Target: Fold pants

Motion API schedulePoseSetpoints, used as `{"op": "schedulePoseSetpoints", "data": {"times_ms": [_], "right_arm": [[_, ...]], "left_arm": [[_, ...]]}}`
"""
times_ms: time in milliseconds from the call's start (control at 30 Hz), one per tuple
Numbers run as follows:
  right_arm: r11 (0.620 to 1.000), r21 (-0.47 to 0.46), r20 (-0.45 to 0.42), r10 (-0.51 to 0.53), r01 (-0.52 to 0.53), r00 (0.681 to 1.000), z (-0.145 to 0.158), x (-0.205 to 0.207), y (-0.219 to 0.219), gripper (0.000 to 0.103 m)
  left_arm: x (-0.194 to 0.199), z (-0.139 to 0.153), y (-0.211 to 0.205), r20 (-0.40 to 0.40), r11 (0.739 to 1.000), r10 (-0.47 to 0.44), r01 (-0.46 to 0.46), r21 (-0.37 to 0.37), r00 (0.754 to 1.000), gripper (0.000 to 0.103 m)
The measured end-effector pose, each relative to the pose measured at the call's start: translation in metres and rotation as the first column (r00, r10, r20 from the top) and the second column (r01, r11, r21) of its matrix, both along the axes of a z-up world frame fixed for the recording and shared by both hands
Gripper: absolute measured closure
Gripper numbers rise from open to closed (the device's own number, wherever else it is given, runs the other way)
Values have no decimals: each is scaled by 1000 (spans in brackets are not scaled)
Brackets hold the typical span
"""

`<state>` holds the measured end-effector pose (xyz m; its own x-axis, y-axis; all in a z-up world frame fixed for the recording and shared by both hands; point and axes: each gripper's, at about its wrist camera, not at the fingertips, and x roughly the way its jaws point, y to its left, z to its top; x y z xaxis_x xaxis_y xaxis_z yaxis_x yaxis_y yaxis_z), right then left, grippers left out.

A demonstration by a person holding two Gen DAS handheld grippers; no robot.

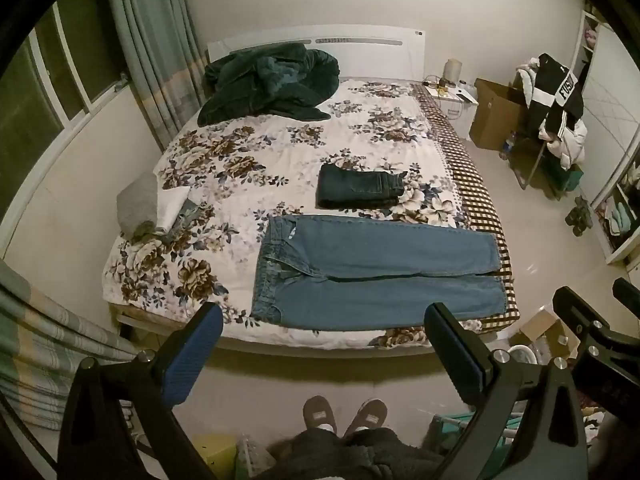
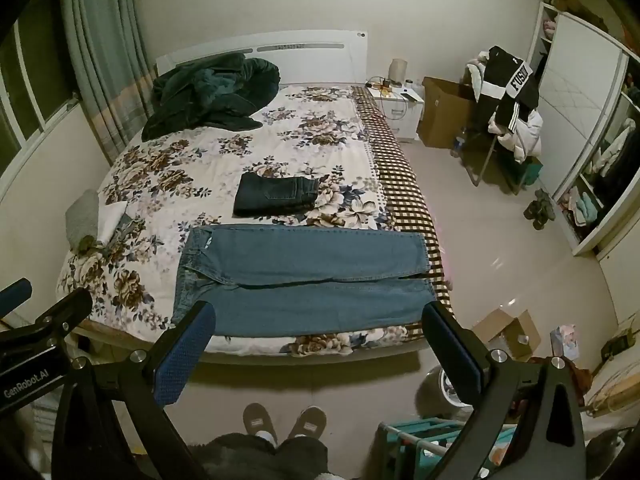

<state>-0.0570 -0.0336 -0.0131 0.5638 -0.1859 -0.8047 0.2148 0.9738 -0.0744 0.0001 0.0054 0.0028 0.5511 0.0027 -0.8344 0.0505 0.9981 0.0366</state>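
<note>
left wrist view shows the light blue denim pants (image 1: 376,272) spread flat and unfolded near the floral bed's (image 1: 248,152) foot edge, a dark folded pair (image 1: 358,191) done beyond, while left gripper (image 1: 322,330) and right gripper (image 2: 320,330) hover spread apart, empty.

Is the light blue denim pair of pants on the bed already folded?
No, the light blue denim pants lie spread flat, both legs stretched out side by side.
</note>
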Motion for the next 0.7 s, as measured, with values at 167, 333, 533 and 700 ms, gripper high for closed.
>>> {"op": "schedulePoseSetpoints", "data": {"times_ms": [167,333,533,700], "right_arm": [[1000,-1,2,2,-2,1000,0,0,0,0],[1000,-1,4,2,-2,1000,0,0,0,0],[1000,1,6,6,-6,1000,14,-2,5,0],[1000,-1,6,4,-4,1000,18,-1,5,0]], "left_arm": [[1,15,0,2,1000,-2,2,3,1000,0],[1,15,1,8,1000,0,0,4,1000,0],[0,21,2,9,1000,-2,2,3,1000,0],[-1,19,2,13,1000,-3,3,3,1000,0]]}}
